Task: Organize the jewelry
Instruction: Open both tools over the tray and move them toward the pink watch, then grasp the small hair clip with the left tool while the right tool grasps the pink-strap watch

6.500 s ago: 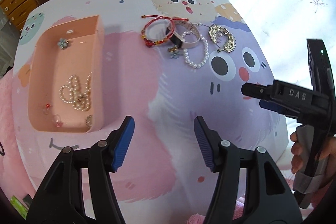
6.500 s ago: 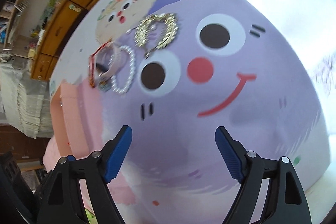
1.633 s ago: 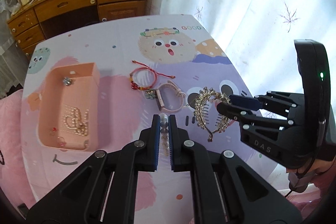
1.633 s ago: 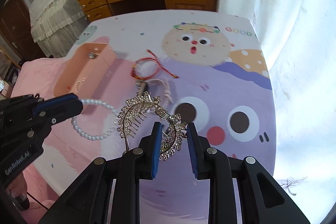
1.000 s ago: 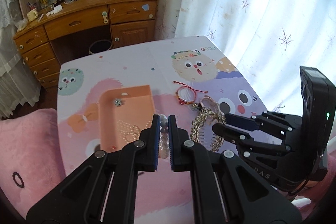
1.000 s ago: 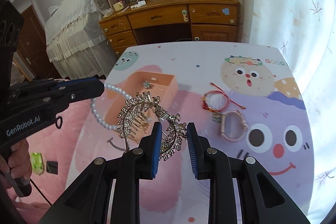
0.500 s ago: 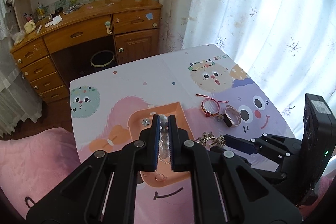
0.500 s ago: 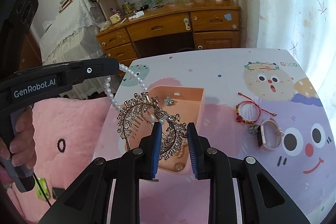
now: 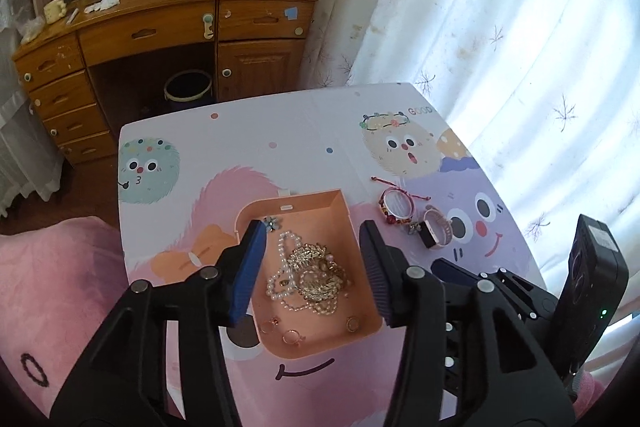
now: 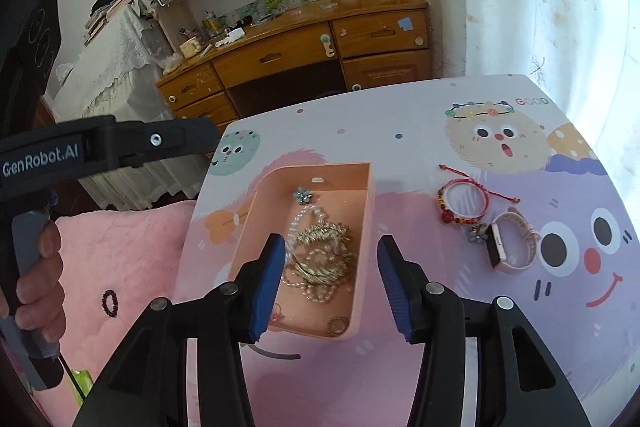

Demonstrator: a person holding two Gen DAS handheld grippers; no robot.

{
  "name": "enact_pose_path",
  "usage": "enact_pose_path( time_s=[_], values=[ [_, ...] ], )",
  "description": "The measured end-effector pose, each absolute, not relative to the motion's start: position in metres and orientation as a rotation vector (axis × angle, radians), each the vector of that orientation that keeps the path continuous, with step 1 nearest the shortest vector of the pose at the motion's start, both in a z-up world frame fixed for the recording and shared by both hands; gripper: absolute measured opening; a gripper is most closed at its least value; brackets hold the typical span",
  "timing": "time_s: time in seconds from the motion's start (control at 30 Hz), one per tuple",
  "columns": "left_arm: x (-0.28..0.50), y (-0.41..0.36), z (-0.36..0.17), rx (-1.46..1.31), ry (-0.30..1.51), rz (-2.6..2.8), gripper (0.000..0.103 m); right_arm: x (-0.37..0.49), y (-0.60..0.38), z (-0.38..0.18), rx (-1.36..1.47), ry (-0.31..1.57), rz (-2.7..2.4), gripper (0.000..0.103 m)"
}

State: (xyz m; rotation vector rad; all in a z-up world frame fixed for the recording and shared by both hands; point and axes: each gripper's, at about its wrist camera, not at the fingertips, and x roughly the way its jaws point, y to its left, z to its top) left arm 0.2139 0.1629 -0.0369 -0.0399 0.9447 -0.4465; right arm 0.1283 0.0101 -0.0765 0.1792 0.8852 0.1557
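Observation:
My left gripper (image 9: 312, 269) hovers above the pink tray (image 9: 296, 197), jaws opening, nothing between its pads. My right gripper (image 10: 332, 285) also hangs over the tray (image 10: 362, 227), jaws opening and empty. In the tray lie the white pearl necklace (image 9: 280, 279) and the gold tiara (image 9: 316, 267), tangled together; the right wrist view shows the tiara (image 10: 324, 255) and pearls (image 10: 308, 223) too. A red cord bracelet (image 10: 464, 203) and a pink watch (image 10: 514, 247) lie on the table right of the tray. The left gripper (image 10: 200, 137) reaches in from the left.
Small rings (image 9: 294, 337) and a flower charm (image 9: 272, 224) also sit in the tray. A person's hand (image 10: 38, 267) holds the left gripper's handle. Pink bedding (image 10: 120, 259) borders the table's left edge. A wooden desk (image 9: 160, 35) and a curtain (image 9: 500, 27) stand behind.
Both grippers were shut, the left on the pearl necklace and the right on the tiara; now both stand open and the two pieces lie in the tray. Both moved left over the tray.

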Motion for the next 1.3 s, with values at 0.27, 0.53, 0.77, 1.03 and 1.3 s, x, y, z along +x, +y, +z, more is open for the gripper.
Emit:
enact_pose_path(
  time_s=[0.27,0.53,0.77,1.03,1.3],
  values=[
    [0.213,0.157,-0.049,-0.059,1.014,-0.413,0.048,0.113,-0.032,-0.096,0.233,0.945,0.083,0.062],
    [0.203,0.122,-0.072,-0.073,1.100,-0.429,0.050,0.098,-0.076,-0.121,0.207,1.042,0.050,0.079],
    [0.202,0.076,-0.082,-0.083,1.135,-0.436,0.055,0.104,-0.107,-0.132,0.108,1.092,0.057,0.087],
    [0.218,0.027,-0.094,-0.123,1.167,-0.460,0.055,0.124,-0.133,-0.139,-0.062,1.014,0.137,0.087],
    [0.238,-0.018,-0.124,-0.114,1.230,-0.450,0.055,0.144,-0.142,-0.161,-0.180,0.896,0.254,0.077]
  ],
)
